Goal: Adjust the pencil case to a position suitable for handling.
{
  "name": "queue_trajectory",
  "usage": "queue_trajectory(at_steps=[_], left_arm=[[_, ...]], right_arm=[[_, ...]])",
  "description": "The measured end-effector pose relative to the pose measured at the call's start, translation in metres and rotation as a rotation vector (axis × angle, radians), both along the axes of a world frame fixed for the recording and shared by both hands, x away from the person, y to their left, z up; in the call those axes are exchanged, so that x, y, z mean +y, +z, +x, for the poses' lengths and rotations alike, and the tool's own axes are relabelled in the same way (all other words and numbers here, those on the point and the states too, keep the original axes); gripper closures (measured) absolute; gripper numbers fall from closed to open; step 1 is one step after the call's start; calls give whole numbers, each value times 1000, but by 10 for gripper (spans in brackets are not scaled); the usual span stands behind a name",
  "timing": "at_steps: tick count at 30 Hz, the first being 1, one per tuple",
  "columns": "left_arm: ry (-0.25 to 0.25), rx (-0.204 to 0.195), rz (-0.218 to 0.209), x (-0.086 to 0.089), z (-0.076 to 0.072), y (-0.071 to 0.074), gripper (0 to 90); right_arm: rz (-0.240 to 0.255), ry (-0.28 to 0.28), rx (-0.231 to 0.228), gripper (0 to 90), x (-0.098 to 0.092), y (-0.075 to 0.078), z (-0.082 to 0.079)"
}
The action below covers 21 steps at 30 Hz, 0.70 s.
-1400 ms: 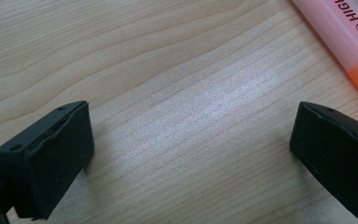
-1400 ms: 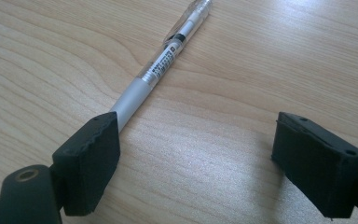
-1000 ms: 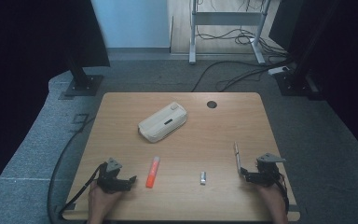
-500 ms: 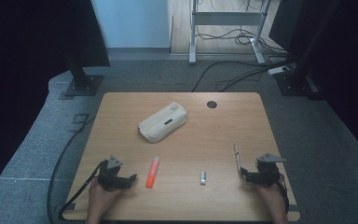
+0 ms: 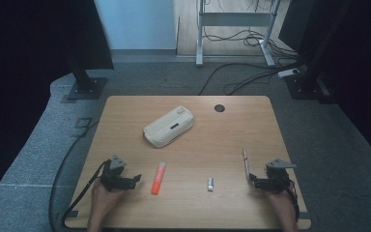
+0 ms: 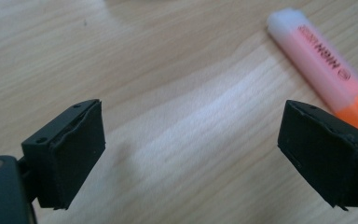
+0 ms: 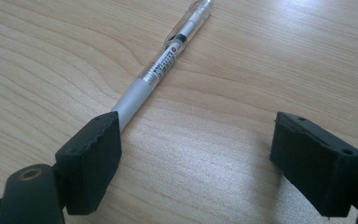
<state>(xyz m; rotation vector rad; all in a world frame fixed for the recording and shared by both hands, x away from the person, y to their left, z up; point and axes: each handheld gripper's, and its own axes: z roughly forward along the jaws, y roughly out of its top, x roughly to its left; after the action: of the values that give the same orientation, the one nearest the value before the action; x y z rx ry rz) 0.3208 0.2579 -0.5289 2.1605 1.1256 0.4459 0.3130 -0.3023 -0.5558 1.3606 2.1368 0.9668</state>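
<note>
The orange highlighter (image 5: 158, 178), with its pale cap (image 6: 284, 21) pointing toward the far side, lies flat on the near-left part of the wooden table (image 5: 251, 121), just right of the left gripper (image 5: 134, 180), whose jaws stand wide open over bare wood with the highlighter beside one jaw, not between them. On the near-right, a slim clear-and-grey pen (image 5: 245, 163) lies just left of the right gripper (image 5: 251, 178), its grey end beside one of that gripper's open, empty jaws. Between highlighter and pen lies a small silver item (image 5: 210, 183), and farther off, near the table's middle, rests a closed cream case (image 5: 169, 126); its contents cannot be seen.
</note>
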Motion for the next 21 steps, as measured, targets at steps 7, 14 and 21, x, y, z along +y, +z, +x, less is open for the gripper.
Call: queue_trajectory(at_steps=[7,14,21], left_arm=[[-39,-13,6,-14,14,11,74],[-69,-23,-4,-24,27,18,87],[-101,-14,9,-37,47,22,91]], right_arm=[[0,0,0,158,0,0,0],[0,0,-1,158,0,0,0],[0,0,0,158,0,0,0]])
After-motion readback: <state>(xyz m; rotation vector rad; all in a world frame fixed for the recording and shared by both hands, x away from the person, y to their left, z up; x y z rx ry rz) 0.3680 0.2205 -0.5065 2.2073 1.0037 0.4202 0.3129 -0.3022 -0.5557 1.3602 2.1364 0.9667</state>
